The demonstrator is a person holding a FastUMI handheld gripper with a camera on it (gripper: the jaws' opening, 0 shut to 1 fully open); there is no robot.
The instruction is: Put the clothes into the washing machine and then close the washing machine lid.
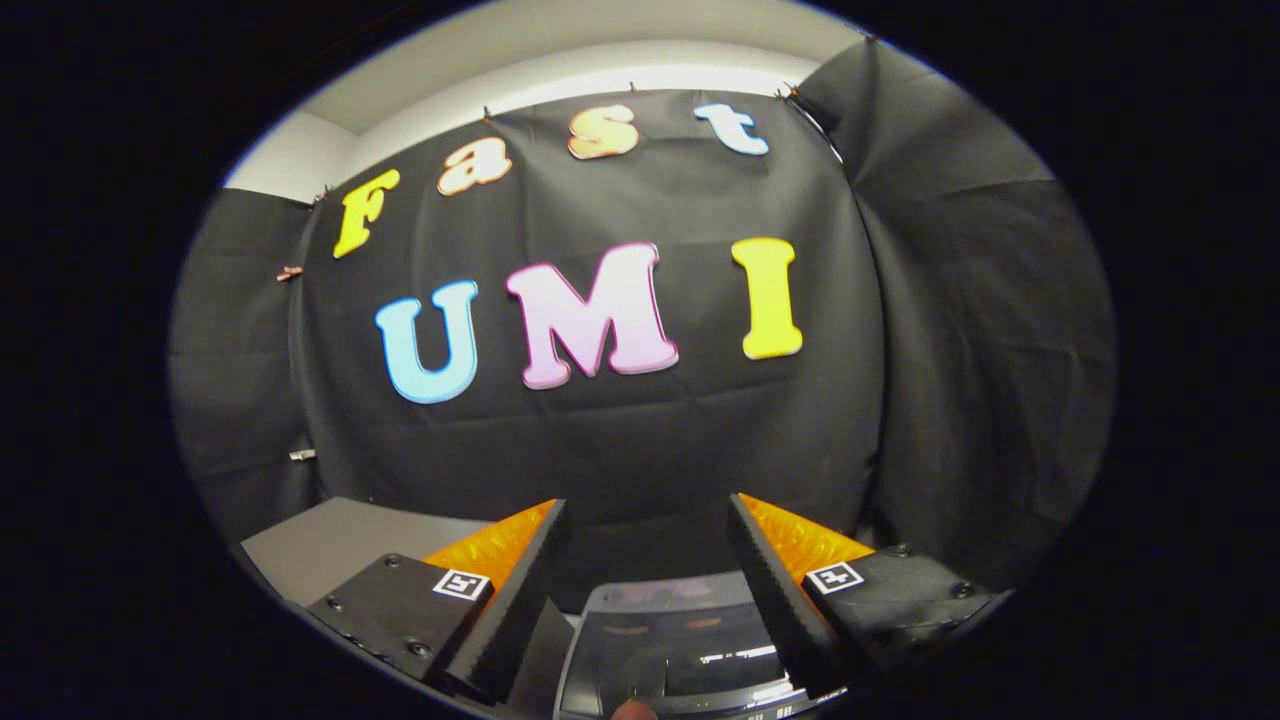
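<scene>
A grey tabletop [330,545] lies left. The gripper [645,560] hangs spread and empty above the grey washing machine with a dark glossy lid [670,650], seemingly closed. No clothes visible; progress cannot be judged.

No words, brands or numbers readable on the things here. Only two small square black-and-white code markers on the gripper [645,505]: left marker [461,584] and right marker [834,577], one on each mounting block, just behind the jaws. Jaws spread wide apart, pressing on nothing. Pattern only on the markers, no letters. Some tiny pale marks at the near edge of the washing machine [668,640], too small to read.
</scene>
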